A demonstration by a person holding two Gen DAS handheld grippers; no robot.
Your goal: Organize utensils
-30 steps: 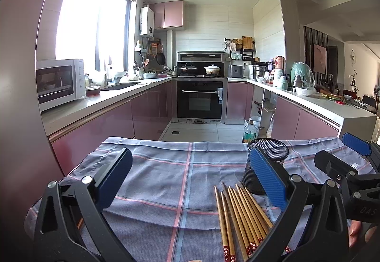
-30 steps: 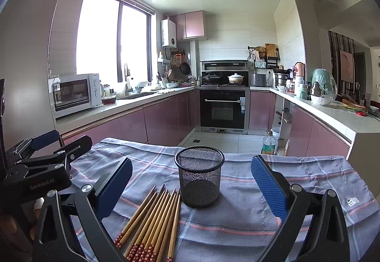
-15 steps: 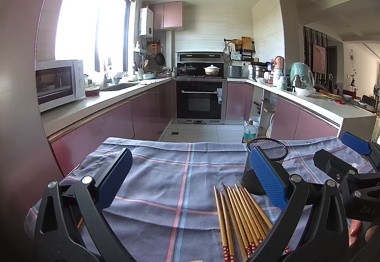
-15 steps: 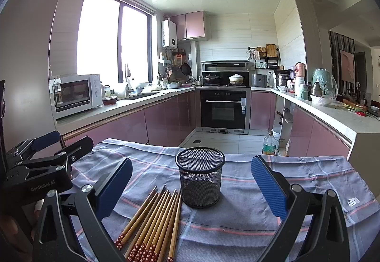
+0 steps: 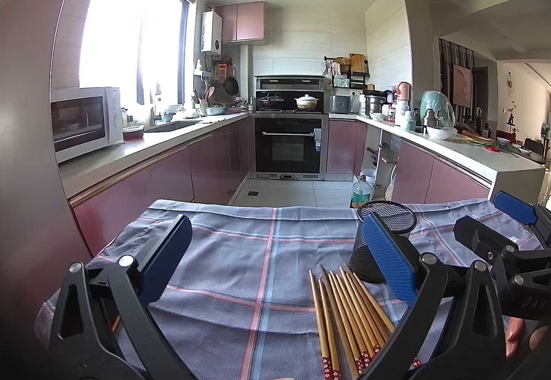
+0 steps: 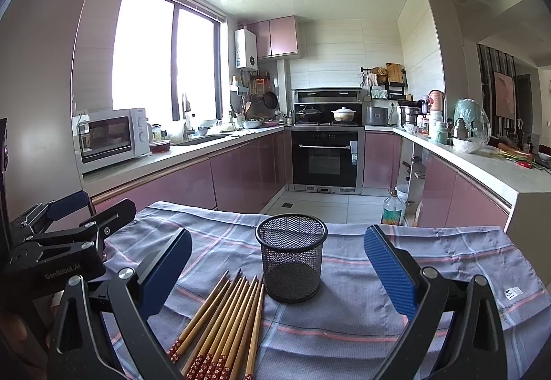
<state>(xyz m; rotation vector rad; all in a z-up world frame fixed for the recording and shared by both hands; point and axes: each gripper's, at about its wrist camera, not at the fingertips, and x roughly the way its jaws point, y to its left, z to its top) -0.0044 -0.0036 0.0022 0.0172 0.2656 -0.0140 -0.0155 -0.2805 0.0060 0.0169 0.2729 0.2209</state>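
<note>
Several wooden chopsticks (image 6: 227, 318) with red patterned ends lie side by side on the plaid cloth, just left of and in front of a black mesh cup (image 6: 291, 256) that stands upright and looks empty. In the left wrist view the chopsticks (image 5: 347, 311) lie at lower right and the mesh cup (image 5: 382, 239) is partly hidden behind a blue pad. My left gripper (image 5: 275, 263) is open, holding nothing, above bare cloth left of the chopsticks. My right gripper (image 6: 277, 271) is open, its pads either side of the cup and held nearer the camera.
A blue-grey plaid cloth (image 5: 241, 259) covers the table; its far edge drops to the kitchen floor. The other gripper shows at the frame edge in each view, the left gripper (image 6: 65, 228) and the right gripper (image 5: 506, 225). Kitchen counters, an oven and a microwave (image 6: 110, 135) stand well beyond.
</note>
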